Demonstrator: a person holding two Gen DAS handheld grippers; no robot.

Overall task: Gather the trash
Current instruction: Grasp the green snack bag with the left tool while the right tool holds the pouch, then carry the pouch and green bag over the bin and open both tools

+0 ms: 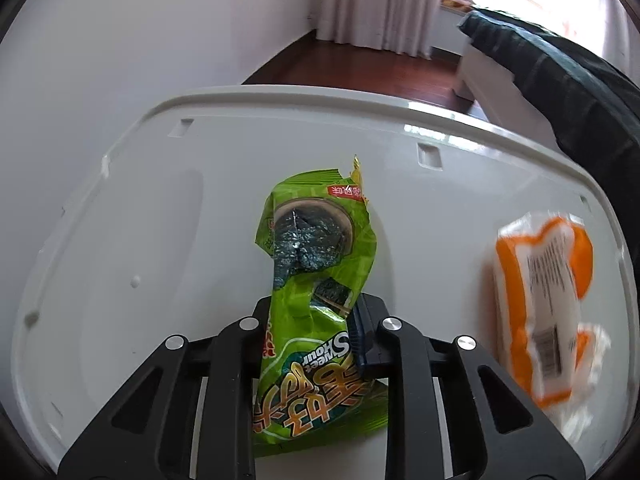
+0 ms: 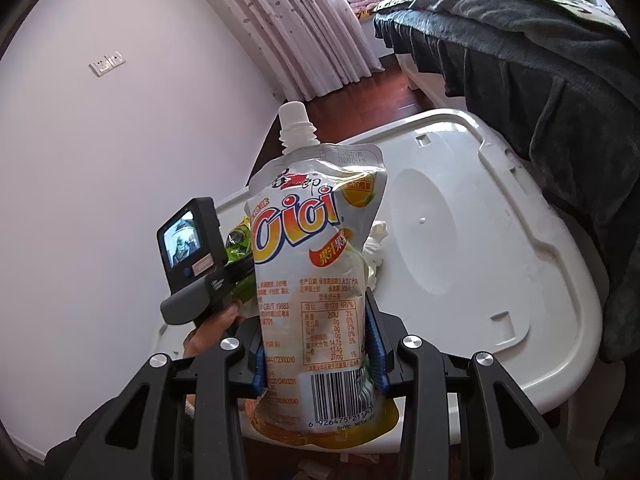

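A crumpled green seaweed snack wrapper [image 1: 316, 232] lies on a white plastic lid [image 1: 160, 220]. My left gripper [image 1: 316, 312] is shut on the wrapper's near half, and the blue pad [image 1: 362, 332] presses its right side. In the right wrist view, my right gripper [image 2: 316, 336] is shut on a white and orange Cici jelly pouch [image 2: 316, 232], held upright with its spout on top. The same pouch [image 1: 544, 300] shows blurred at the right of the left wrist view. Left of the pouch a hand [image 2: 212, 328] holds the left gripper's screen housing [image 2: 192, 256], with the green wrapper [image 2: 238, 240] behind it.
A crumpled white tissue [image 2: 376, 246] lies on the lid [image 2: 460, 240] behind the pouch. A bed with a dark grey blanket [image 2: 540, 60] borders the lid's right side. A pale wall [image 2: 100, 160] stands to the left; curtains [image 2: 320, 20] and wood floor [image 1: 360, 68] lie beyond.
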